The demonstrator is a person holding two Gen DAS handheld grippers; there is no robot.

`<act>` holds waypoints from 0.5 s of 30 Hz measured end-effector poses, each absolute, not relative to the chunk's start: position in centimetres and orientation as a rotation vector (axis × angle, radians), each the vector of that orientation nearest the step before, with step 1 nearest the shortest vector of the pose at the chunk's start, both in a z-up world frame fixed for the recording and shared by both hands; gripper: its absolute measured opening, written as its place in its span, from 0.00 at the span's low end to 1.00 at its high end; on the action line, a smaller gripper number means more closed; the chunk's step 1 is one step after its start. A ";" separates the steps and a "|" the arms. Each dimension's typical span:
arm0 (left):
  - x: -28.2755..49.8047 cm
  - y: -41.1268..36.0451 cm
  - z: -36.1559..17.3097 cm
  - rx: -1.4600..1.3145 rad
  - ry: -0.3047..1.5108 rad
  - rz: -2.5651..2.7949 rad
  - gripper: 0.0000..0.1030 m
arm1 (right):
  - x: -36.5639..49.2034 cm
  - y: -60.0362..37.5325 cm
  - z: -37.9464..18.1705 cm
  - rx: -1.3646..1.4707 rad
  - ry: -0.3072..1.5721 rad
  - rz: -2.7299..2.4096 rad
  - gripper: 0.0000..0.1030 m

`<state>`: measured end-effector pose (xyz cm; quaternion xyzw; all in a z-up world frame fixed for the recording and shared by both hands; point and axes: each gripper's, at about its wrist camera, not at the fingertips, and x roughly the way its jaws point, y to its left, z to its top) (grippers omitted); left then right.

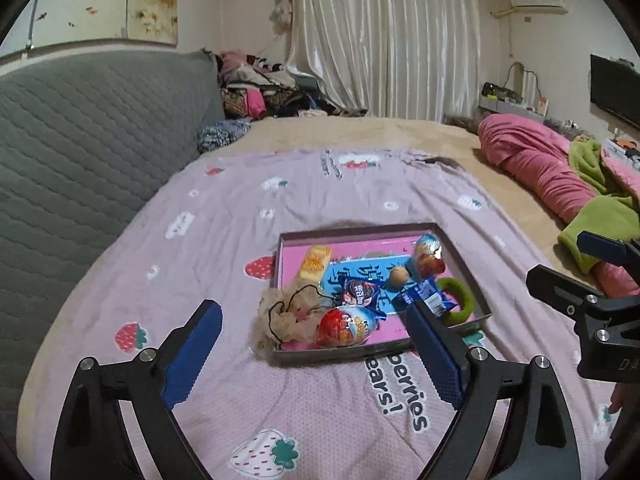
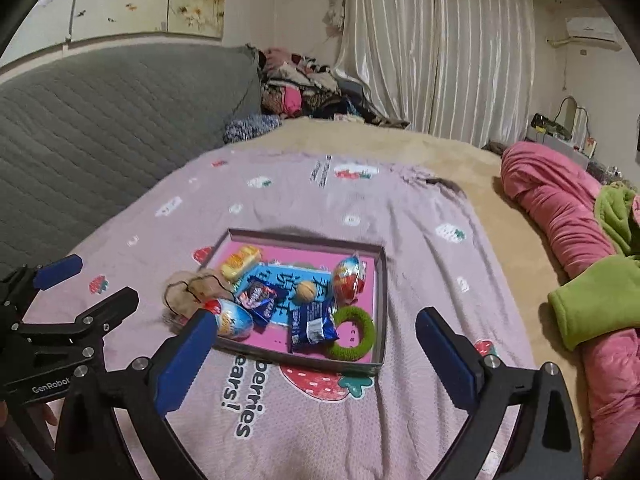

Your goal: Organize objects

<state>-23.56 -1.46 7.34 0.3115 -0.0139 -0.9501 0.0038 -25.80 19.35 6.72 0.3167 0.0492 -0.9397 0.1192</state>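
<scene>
A shallow tray [image 1: 340, 354] with a pink floor lies on the strawberry-print blanket [image 1: 248, 208]. In it are a yellow snack packet [image 1: 316, 262], two foil eggs [image 1: 348, 326], two blue biscuit packets [image 1: 360, 292], a small tan ball [image 1: 399, 277] and a green ring [image 1: 460, 300]. A beige mesh pouch [image 1: 280, 312] with a black cord hangs over the tray's left rim. My left gripper [image 1: 312, 308] hovers open above the tray's near left corner, holding nothing. My right gripper [image 2: 316, 315] hovers open over the near edge of the tray [image 2: 382, 300], also holding nothing. Each gripper shows at the edge of the other's view.
A grey quilted headboard [image 1: 80, 140] runs along the left. A rolled pink quilt [image 1: 540, 168] and a green blanket [image 1: 592, 220] lie at the right. A clothes pile [image 1: 260, 88] sits at the far end before white curtains.
</scene>
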 end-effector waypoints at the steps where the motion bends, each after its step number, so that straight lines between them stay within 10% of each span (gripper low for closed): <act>1: -23.1 -1.5 7.8 0.966 -0.041 -2.982 0.91 | -25.4 19.4 7.2 0.914 0.143 -2.750 0.99; 15: -16.9 -1.5 12.7 0.836 -0.015 -3.025 0.91 | -19.0 20.7 11.3 0.798 0.122 -2.785 0.99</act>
